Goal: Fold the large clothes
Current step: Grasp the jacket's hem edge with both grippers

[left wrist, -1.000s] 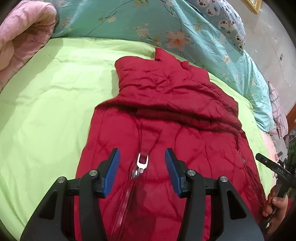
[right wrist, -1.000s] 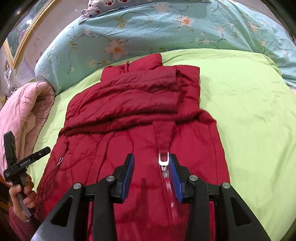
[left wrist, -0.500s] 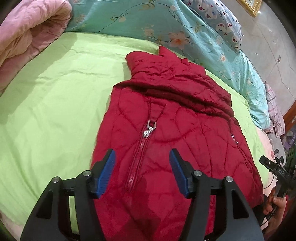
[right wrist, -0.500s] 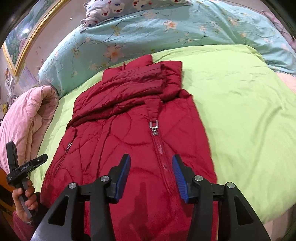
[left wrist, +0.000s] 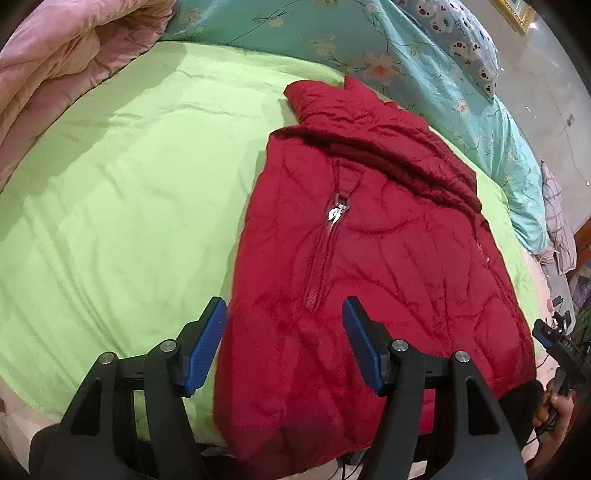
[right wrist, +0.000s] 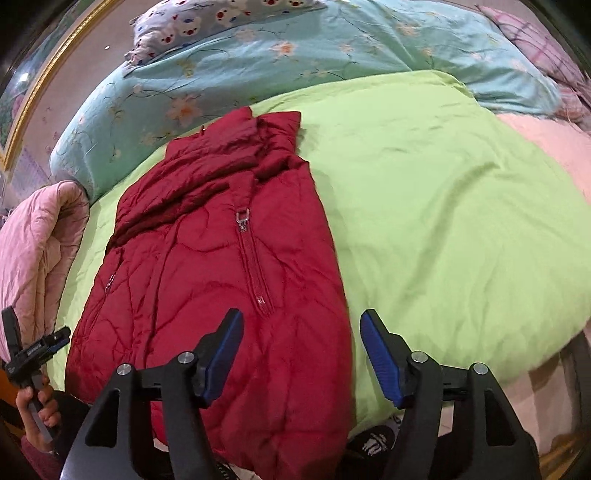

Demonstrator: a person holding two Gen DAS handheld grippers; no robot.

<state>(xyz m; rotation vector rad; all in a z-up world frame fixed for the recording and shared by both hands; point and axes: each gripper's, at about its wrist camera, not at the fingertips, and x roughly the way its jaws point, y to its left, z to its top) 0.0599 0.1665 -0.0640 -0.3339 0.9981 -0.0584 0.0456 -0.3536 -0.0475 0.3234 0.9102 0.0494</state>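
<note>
A dark red quilted jacket lies flat on the lime-green bed sheet, its top part folded over at the far end and its hem hanging over the near bed edge. A silver zipper pull sits mid-chest. It also shows in the right wrist view, with the zipper pull. My left gripper is open and empty above the jacket's near left edge. My right gripper is open and empty above the jacket's near right edge.
A teal floral quilt and a bear-print pillow lie at the head of the bed. A pink quilt is bunched at the left. The sheet spreads right of the jacket. A dark shoe lies below the bed edge.
Both grippers have pulled back toward the foot of the bed and risen. The zipper pull now lies well beyond the fingers. The jacket has not moved.
</note>
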